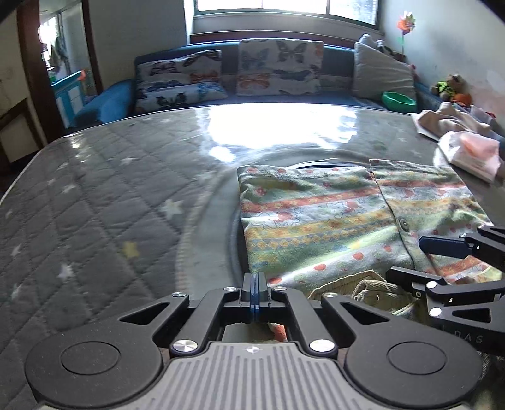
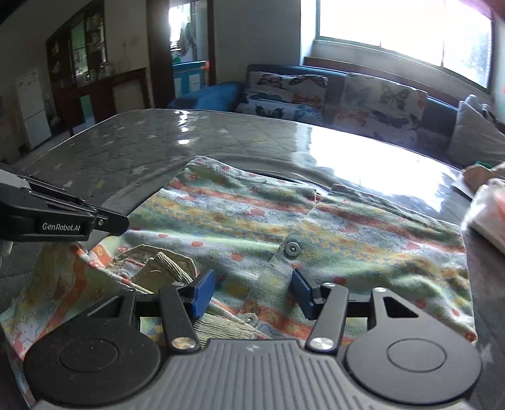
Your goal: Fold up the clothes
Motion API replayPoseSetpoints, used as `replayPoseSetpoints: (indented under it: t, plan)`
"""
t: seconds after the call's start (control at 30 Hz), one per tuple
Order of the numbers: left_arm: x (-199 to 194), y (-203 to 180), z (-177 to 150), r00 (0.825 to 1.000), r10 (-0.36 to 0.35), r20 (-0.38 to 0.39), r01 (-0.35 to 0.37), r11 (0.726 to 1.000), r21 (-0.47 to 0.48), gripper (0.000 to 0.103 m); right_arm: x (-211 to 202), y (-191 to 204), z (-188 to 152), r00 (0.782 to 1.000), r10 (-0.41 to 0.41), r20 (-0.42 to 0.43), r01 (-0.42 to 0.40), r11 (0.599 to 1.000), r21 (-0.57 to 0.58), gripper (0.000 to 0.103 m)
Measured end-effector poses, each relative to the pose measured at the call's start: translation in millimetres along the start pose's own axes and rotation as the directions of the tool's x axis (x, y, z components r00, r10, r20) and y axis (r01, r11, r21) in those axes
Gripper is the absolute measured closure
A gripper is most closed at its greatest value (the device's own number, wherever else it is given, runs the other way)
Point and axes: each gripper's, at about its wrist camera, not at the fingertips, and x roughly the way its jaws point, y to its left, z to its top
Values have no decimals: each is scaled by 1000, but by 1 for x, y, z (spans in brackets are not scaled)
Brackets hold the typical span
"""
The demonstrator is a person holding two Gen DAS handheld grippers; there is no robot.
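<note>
Buttoned shirt [image 2: 315,227] flat on desk [image 1: 110,189], right of centre. Folded clothes [image 1: 467,151] at desk's right edge. Sofa [image 1: 104,104] with cushions [image 1: 277,67] behind desk, under window [image 1: 284,6].

Left of the patterned garment [image 1: 315,217] the quilted tabletop [image 1: 94,189] lies open (folded clothes [image 1: 467,151] crowd the right).

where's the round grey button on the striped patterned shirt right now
The round grey button sits on the front placket of the striped patterned shirt, centre of the right wrist view, just beyond the open right gripper.
</note>
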Motion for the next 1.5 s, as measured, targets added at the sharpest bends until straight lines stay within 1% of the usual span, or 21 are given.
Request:
replayPoseSetpoints:
  t: [0.1, 0.17, 0.23, 0.33, 0.4, 0.47, 0.57, 0.77, 0.8, 0.83, 0.9, 0.97, 1.03, 1.1, 1.27, 1.3, 1.33, 1.37, 1.43, 1.5]
  plan:
    - [-3, 10, -4, 1000, 23, 1, -23, 1000, -9, 102, -3, 5, 2, 1000, 19, -4, -19, 1000, -9, 49]
    - [-6, 14, -5, 1000, 15, 4, -15, 1000, -11, 102, -11, 8, 2, 999, 35, -1, -35, 999, -10, 50]
    - [-15, 6, -10, 1000, -21, 14, 21, 1000, 16, 101, -25, 9, 1, 999, 44, 21, -44, 999, 0, 50]
    - [-29, -5, -18, 997, -76, 28, 74, 996, 57, 97, -50, 7, -1, 998, 54, 41, -53, 998, -19, 50]
    - [-39, -13, -22, 993, -112, 37, 108, 990, 85, 96, -63, 10, -4, 999, 48, 23, -47, 997, -58, 52]
    - [-48, -21, -27, 988, -148, 44, 143, 983, 114, 93, -78, 9, -11, 998, 61, 8, -60, 994, -93, 56]
    - [-62, -33, -34, 978, -203, 52, 193, 969, 156, 91, -92, 12, -24, 999, 47, -19, -49, 990, -133, 56]
    - [-90, -57, -49, 948, -311, 62, 288, 927, 241, 91, -102, 4, -34, 999, 35, -18, -37, 993, -113, 57]
    - [-94, -61, -51, 943, -327, 63, 302, 919, 255, 89, -103, 2, -36, 999, 33, -18, -35, 993, -109, 57]
    - [-93, -64, -53, 943, -327, 59, 301, 916, 265, 85, -105, 1, -37, 999, 31, -18, -33, 994, -106, 57]
    - [-89, -71, -55, 944, -326, 51, 299, 911, 284, 83, -108, -2, -40, 999, 27, -17, -29, 995, -99, 57]
    - [-86, -78, -58, 945, -325, 43, 298, 905, 303, 78, -111, -4, -44, 1000, 23, -17, -25, 995, -92, 57]
    - [-82, -85, -61, 945, -324, 36, 296, 899, 322, 63, -114, -7, -47, 1000, 19, -16, -21, 996, -85, 57]
    - [-79, -92, -64, 946, -323, 28, 295, 893, 340, 58, -117, -10, -50, 1000, 16, -16, -17, 997, -78, 56]
    - [-70, -110, -72, 948, -319, 9, 291, 875, 387, 59, -120, -12, -54, 1000, 11, -16, -12, 998, -69, 56]
    - [-68, -113, -73, 948, -318, 5, 290, 871, 396, 62, -121, -13, -55, 1000, 10, -16, -11, 998, -68, 56]
    - [-67, -116, -74, 948, -317, 2, 290, 868, 404, 65, -121, -13, -55, 1000, 10, -15, -11, 998, -67, 56]
    - [-68, -114, -74, 948, -319, 8, 290, 871, 397, 68, -121, -13, -56, 1000, 9, -15, -10, 998, -65, 56]
    - [-69, -109, -73, 947, -321, 20, 290, 877, 384, 83, -122, -13, -56, 1000, 7, -15, -8, 998, -65, 56]
    - [-72, -102, -71, 944, -330, 33, 296, 885, 360, 91, -122, -12, -56, 1000, 4, -13, -5, 998, -69, 56]
